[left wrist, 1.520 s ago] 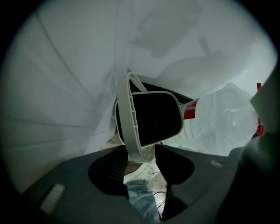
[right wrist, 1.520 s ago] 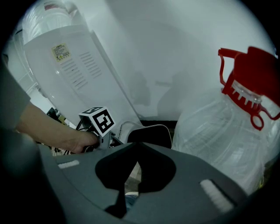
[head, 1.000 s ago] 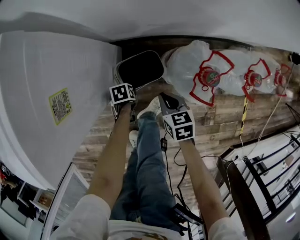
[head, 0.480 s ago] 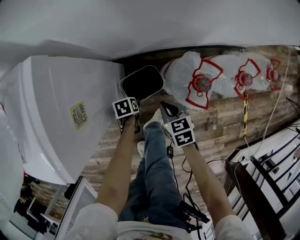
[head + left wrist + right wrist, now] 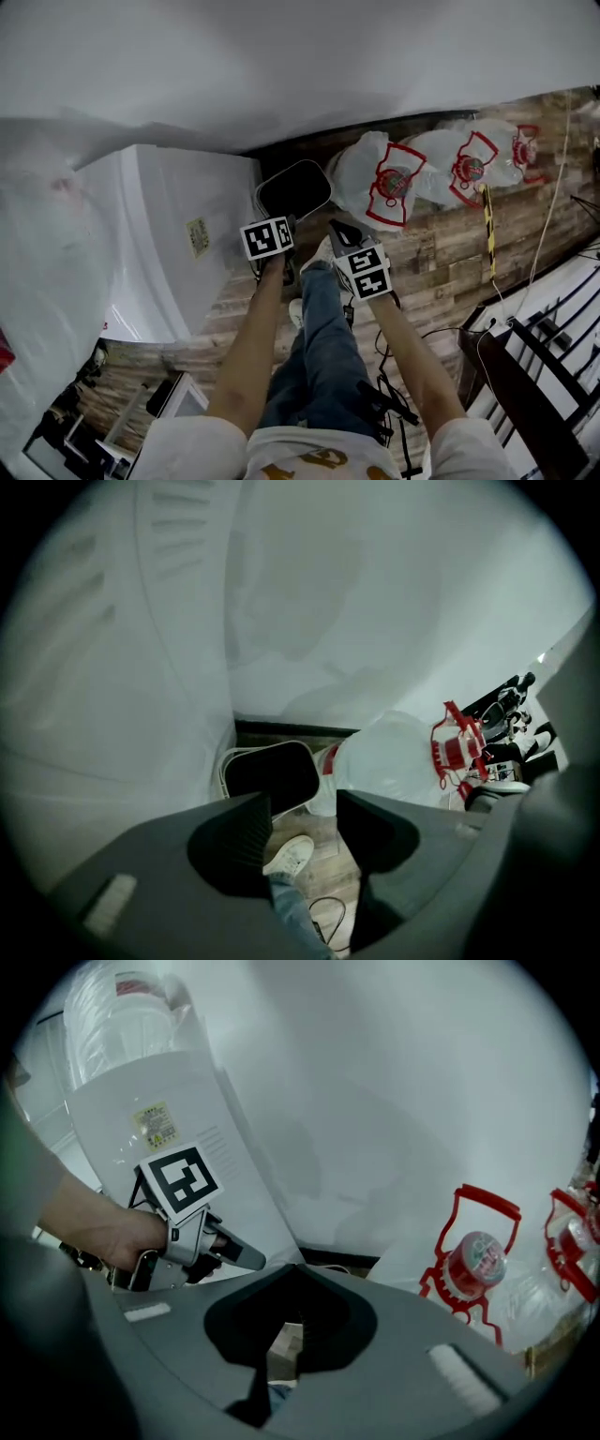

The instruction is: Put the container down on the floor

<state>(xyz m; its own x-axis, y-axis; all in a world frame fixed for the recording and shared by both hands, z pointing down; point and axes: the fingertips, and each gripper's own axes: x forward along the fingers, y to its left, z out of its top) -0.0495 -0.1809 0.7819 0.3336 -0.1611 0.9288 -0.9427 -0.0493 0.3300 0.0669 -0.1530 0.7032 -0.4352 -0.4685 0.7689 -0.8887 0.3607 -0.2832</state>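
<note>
The container (image 5: 293, 187) seems already down on the floor (image 5: 441, 253) at upper centre, so the left gripper (image 5: 302, 801), fingers wide apart and empty, and right gripper (image 5: 292, 1274), fingers closed on nothing, should pull back without nudging it.

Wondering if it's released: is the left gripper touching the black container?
Apart. In the left gripper view the left gripper has open, empty jaws; the container stands beyond them on the floor.
</note>
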